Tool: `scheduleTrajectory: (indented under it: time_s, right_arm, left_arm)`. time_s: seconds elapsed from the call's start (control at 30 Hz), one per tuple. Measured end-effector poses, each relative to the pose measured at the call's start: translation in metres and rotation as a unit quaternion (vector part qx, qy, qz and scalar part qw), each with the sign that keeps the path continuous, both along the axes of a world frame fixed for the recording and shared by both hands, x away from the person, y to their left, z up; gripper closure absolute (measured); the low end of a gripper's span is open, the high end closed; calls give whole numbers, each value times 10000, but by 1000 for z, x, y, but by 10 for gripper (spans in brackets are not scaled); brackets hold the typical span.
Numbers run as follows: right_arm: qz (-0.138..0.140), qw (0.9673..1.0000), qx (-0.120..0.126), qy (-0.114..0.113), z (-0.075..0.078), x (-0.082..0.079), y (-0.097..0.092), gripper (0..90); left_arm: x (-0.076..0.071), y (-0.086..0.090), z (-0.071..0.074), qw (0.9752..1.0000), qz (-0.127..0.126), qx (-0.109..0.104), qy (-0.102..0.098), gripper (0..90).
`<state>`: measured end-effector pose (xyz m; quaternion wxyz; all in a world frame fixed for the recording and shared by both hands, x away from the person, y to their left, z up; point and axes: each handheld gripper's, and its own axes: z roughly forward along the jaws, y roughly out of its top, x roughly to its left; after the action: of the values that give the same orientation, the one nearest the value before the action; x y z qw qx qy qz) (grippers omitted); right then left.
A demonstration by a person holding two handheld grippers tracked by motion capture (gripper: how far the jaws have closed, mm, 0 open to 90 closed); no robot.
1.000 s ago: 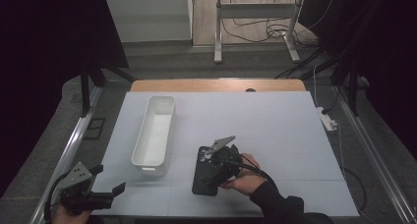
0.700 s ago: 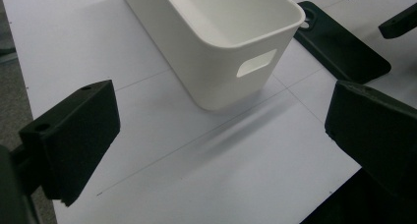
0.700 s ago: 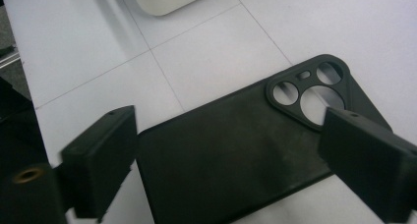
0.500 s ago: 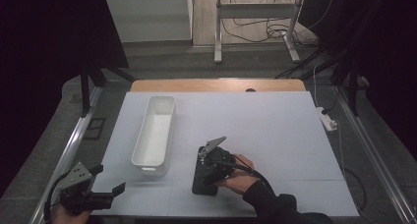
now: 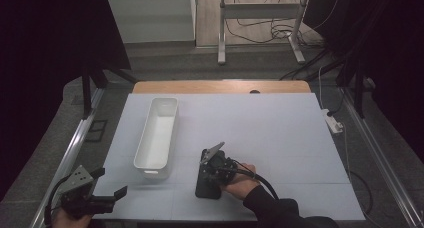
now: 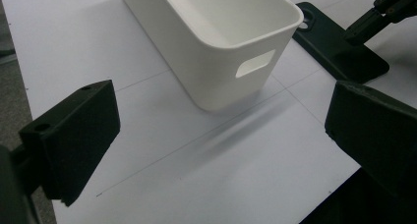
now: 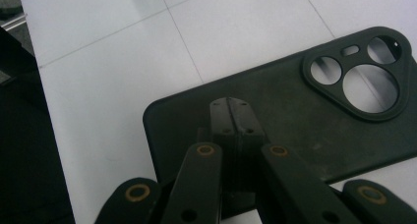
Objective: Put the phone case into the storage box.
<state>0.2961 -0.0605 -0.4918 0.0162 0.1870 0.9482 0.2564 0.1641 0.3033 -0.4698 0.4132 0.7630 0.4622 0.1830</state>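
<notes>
A black phone case (image 5: 206, 190) lies back-up on the white table, its camera cut-outs (image 7: 366, 74) showing in the right gripper view. My right gripper (image 5: 210, 172) points down onto the middle of the case (image 7: 295, 121). Its jaws have just been closing, and now my right gripper (image 7: 228, 103) is shut, pads meeting with nothing seen between them. My left gripper (image 5: 111, 182) hovers open at the table's near left corner. In its own view my left gripper (image 6: 223, 135) faces the white bin (image 6: 211, 67), with the case (image 6: 339, 52) beyond.
The long white bin (image 5: 152, 169) stands empty, left of the case, running away from me. A wooden strip (image 5: 220, 86) borders the table's far edge. A power strip (image 5: 332, 120) lies off the right side. Metal rails flank the table.
The right gripper's jaws went from wide open to shut, and the hand slid slightly left over the case. The left gripper has stayed put.
</notes>
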Motion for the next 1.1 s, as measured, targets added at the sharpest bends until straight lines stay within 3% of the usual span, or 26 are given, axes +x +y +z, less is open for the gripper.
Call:
scheduleTrajectory:
  time_s: [0.43,0.77,1.1]
  right_arm:
    - [103,9995,300,65,-5,-1,16,893]
    - [286,9992,244,122,-18,-4,37,893]
    - [354,9993,65,141,-22,-6,39,893]
  left_arm:
    - [0,0,0,10000,-2,8,13,8]
    - [0,0,0,10000,-14,-4,13,8]
    - [0,1,0,10000,-15,-10,16,8]
